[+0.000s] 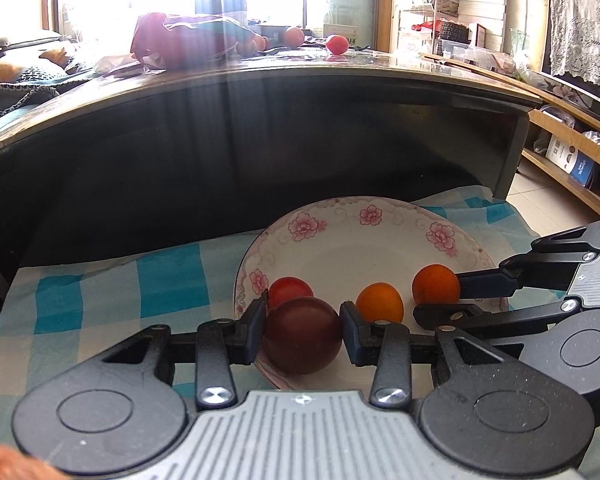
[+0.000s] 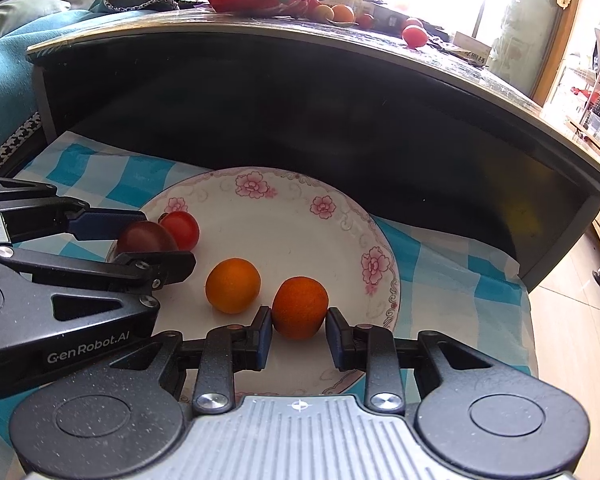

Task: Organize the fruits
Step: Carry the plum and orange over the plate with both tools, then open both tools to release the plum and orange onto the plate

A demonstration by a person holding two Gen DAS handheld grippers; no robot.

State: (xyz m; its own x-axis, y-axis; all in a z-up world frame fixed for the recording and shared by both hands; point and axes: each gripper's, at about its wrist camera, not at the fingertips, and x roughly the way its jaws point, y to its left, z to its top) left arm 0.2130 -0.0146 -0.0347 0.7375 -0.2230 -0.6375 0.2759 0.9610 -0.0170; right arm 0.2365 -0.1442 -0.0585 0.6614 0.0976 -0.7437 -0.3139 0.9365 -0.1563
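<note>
— What have you got in each hand?

— My left gripper (image 1: 303,330) is clamped on the dark purple fruit (image 1: 302,334), both pads pressed to its sides, right over the near rim of the flowered plate (image 2: 260,196). My right gripper (image 2: 299,330) brackets the deep orange fruit (image 2: 300,307) at the plate's near right; the left pad touches, but I cannot tell whether the right one does.

— So how do you finish well?

— I judge I'm setting both down. I want each fruit resting on the plate's floor before I ease the jaws apart, slowly, since round fruit rolls on a sloped rim. The purple one sits too close to the edge; I'd nudge it inward first.

— What else is on the plate?

— The lighter orange fruit (image 2: 233,286) lies mid-plate between my grippers, and the small red fruit (image 2: 181,229) is just beyond the purple one, touching it, I think. Past the plate, more fruit (image 2: 414,36) waits on the dark table (image 2: 380,60).
</note>
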